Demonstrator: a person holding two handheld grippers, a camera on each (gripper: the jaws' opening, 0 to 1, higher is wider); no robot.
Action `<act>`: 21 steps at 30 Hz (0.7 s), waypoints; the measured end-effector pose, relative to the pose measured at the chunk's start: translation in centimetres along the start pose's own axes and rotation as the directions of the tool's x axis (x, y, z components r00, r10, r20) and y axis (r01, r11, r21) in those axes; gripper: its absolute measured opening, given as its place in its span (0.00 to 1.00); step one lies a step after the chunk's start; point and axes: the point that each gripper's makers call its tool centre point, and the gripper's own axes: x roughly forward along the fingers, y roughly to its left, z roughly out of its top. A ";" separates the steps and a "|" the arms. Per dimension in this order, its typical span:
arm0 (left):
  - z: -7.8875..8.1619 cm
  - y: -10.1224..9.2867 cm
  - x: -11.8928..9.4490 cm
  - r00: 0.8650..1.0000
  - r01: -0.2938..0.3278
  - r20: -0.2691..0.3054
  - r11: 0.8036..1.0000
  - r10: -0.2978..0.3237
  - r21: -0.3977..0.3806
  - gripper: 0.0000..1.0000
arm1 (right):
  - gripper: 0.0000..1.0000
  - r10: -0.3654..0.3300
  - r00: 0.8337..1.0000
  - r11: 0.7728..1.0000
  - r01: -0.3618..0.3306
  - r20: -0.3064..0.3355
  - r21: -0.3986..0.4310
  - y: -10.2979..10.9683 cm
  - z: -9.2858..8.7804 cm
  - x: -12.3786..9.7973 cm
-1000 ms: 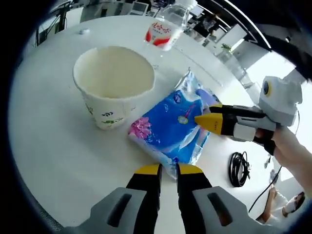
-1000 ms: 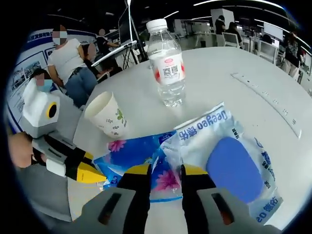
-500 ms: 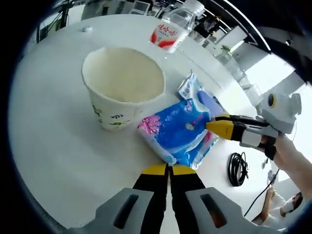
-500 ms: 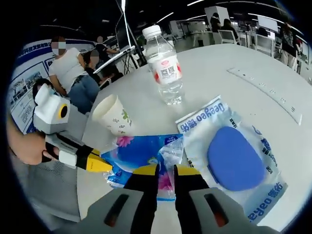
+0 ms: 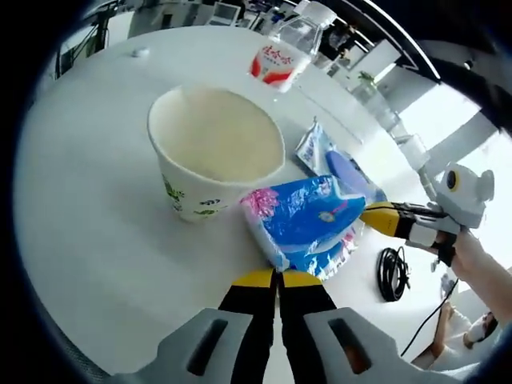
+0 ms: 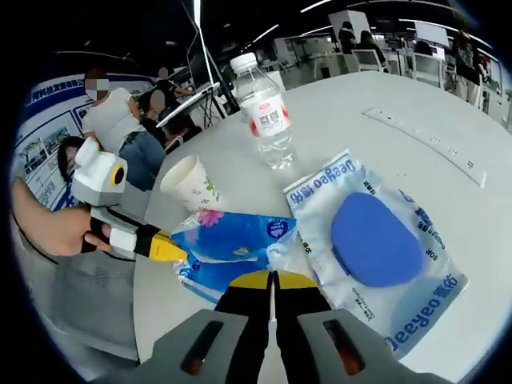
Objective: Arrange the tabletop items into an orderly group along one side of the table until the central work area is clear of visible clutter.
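In the left gripper view, the left gripper [image 5: 278, 280] has its jaws pressed together on the near corner of the blue tissue pack [image 5: 308, 226], a soft crinkly plastic packet. Just beyond and left of the jaws stands the paper cup [image 5: 214, 156], round and empty. Farther ahead stands the clear water bottle [image 5: 286, 50]. In the right gripper view, the right gripper [image 6: 270, 282] is closed on the pack's thin plastic edge. Right of its jaws lies the flat transparent pouch [image 6: 376, 244] with a blue oval pad inside, on the white round table [image 6: 416, 104].
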 end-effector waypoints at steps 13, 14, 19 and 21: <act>1.2 -1.4 -1.2 0.999 0.041 -0.004 0.994 -0.041 0.097 0.00 | 0.00 -0.045 0.995 0.996 0.037 0.094 0.080 1.1 -0.4 -3.2; 1.2 -1.6 -1.2 0.999 0.046 -0.006 0.994 -0.046 0.101 0.00 | 0.00 -0.052 0.993 0.995 0.043 0.105 0.094 1.1 -0.3 -3.6; 1.6 -3.3 -1.3 0.997 0.080 -0.019 0.981 -0.078 0.174 0.00 | 0.00 -0.097 0.986 0.989 0.080 0.135 0.123 1.2 -0.7 -5.3; 1.8 -3.8 -1.4 0.996 0.090 -0.023 0.976 -0.088 0.196 0.00 | 0.00 -0.117 0.982 0.986 0.097 0.147 0.136 1.2 -0.8 -6.1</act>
